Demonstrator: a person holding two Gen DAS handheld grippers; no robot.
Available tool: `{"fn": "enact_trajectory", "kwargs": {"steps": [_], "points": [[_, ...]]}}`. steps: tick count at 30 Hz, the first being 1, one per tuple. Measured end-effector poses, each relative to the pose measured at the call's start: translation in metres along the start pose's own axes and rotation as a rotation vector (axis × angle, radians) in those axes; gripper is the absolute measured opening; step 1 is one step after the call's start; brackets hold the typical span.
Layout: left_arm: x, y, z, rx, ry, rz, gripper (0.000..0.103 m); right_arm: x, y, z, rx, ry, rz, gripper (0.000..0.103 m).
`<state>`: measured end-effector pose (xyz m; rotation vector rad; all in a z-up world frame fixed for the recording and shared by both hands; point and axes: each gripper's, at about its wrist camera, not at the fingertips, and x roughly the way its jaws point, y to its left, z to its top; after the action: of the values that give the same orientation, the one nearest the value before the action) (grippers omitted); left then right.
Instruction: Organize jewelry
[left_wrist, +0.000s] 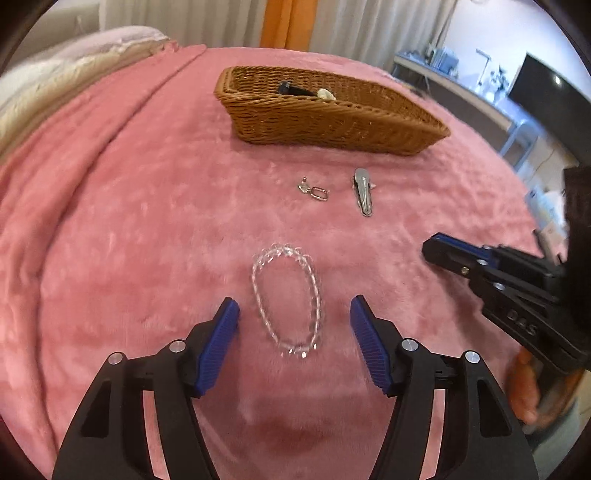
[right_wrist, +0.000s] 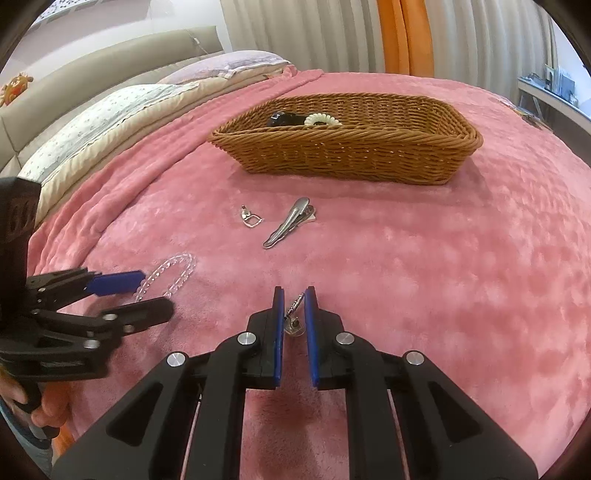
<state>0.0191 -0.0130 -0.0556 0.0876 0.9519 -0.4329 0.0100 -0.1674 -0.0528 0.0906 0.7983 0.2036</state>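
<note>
Clear beaded bracelet (left_wrist: 286, 299) lies on my pink plush blanket (left_wrist: 129, 221) between the spread fingers of my left gripper (left_wrist: 293, 332), untouched. Only my right wrist view shows the right gripper (right_wrist: 294, 314) pinching a small silver drop earring (right_wrist: 293, 314). Beyond, a silver hair clip (left_wrist: 362, 192) lies before the brown wicker basket (left_wrist: 332, 122).
</note>
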Motion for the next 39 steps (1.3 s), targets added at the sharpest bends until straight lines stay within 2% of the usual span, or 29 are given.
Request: {"fn": "enact_trajectory", "kwargs": {"steps": [1,4,5,6,12,24,29,34,39], "points": [[0.001,-0.003,0.000,0.019,0.001,0.020,0.058,-0.001,0.003,-0.001,-0.013,-0.005,0.001,0.009],[-0.001,-0.010,-0.003,0.074,-0.010,0.055,0.037,-0.004,0.007,-0.001,-0.035,-0.017,0.002,0.009],[-0.003,-0.009,-0.003,0.079,-0.017,0.048,0.021,-0.005,0.008,-0.002,-0.039,-0.022,0.006,0.009],[-0.006,-0.007,-0.004,0.079,-0.025,0.036,0.014,-0.006,0.008,-0.002,-0.040,-0.028,0.010,0.009],[-0.014,-0.003,-0.004,0.059,-0.082,-0.005,0.014,-0.016,0.005,-0.002,-0.024,-0.062,0.036,0.009],[-0.073,-0.016,0.024,0.051,-0.299,-0.103,0.014,-0.048,0.003,0.013,-0.011,-0.134,0.042,0.009],[-0.089,-0.026,0.051,0.075,-0.366,-0.119,0.014,-0.069,-0.001,0.038,-0.022,-0.196,0.034,0.009],[-0.090,-0.036,0.088,0.076,-0.404,-0.146,0.014,-0.084,-0.010,0.079,-0.045,-0.270,-0.006,0.009],[-0.074,-0.042,0.131,0.065,-0.432,-0.153,0.014,-0.071,-0.032,0.116,-0.027,-0.289,-0.025,0.009]]}}
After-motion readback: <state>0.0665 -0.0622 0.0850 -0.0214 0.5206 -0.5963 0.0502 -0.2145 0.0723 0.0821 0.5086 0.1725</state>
